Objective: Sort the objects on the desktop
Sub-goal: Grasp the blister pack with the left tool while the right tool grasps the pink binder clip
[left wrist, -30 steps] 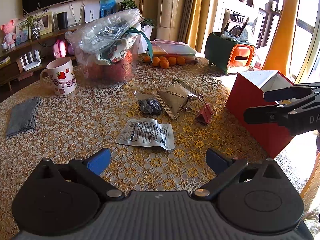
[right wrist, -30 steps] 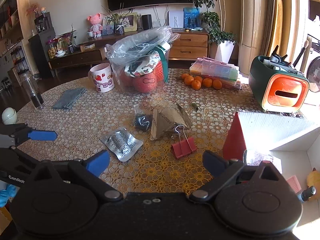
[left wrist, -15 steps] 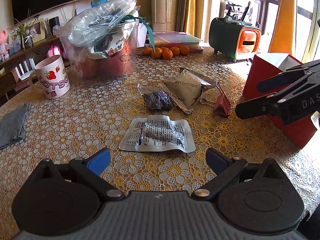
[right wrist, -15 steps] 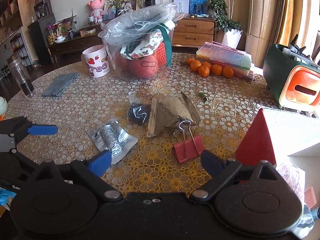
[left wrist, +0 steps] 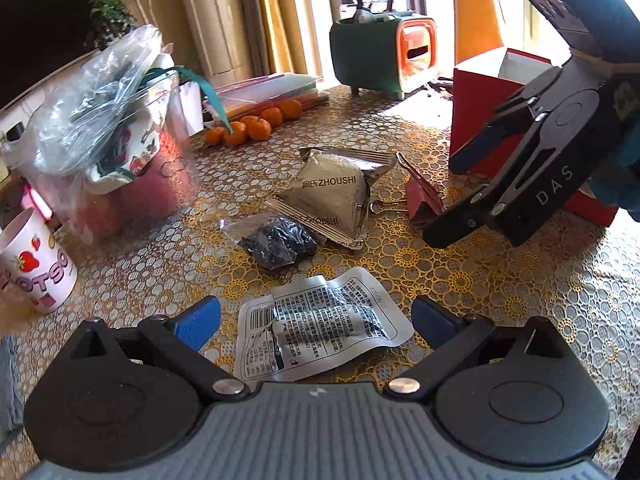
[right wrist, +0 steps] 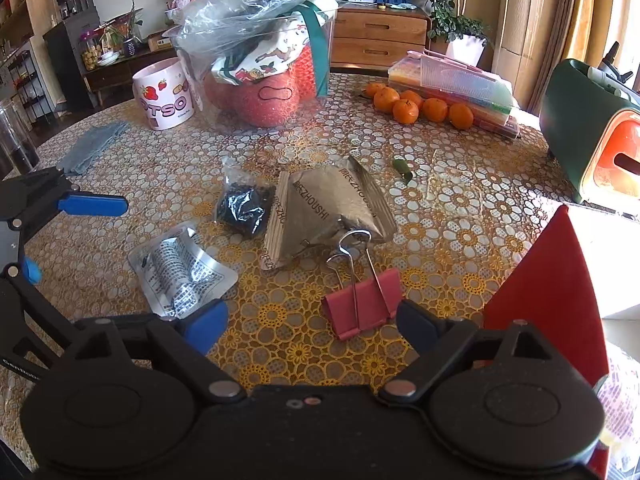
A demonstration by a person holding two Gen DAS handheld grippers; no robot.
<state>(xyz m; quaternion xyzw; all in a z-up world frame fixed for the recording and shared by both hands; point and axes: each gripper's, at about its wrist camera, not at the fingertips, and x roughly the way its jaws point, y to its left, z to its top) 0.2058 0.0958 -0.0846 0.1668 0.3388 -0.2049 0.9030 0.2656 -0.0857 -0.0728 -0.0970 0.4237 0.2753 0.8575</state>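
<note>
While both claws hang low over the lace-patterned surface (right wrist: 460, 240), the sorting looks to be at the approach-and-pick step, with nothing lifted yet. The right claw (right wrist: 312, 322) has its blue pads spread wide but closing, and the red binder clip (right wrist: 362, 304) lies just ahead between them, wire handles pointing away; the pads do not touch it. The left claw (left wrist: 316, 318) stands wide open and empty, with the flat silver sachet (left wrist: 320, 326) printed in black text lying on the surface between its fingers, untouched. Beyond these lie a small clear bag of dark bits (left wrist: 276, 240) and a crumpled foil packet marked ZHOUSHI (left wrist: 332, 196), touching each other. An open red box (left wrist: 508, 92) stands on the right side, just beside the clip, and I judge it the likely place for the sorted things. Next, I would expect the right claw to settle lower and close on the clip's body, not its springy handles, then carry it over the box wall. The sachet is thin and flat, so the left claw will likely need to catch a raised edge
</note>
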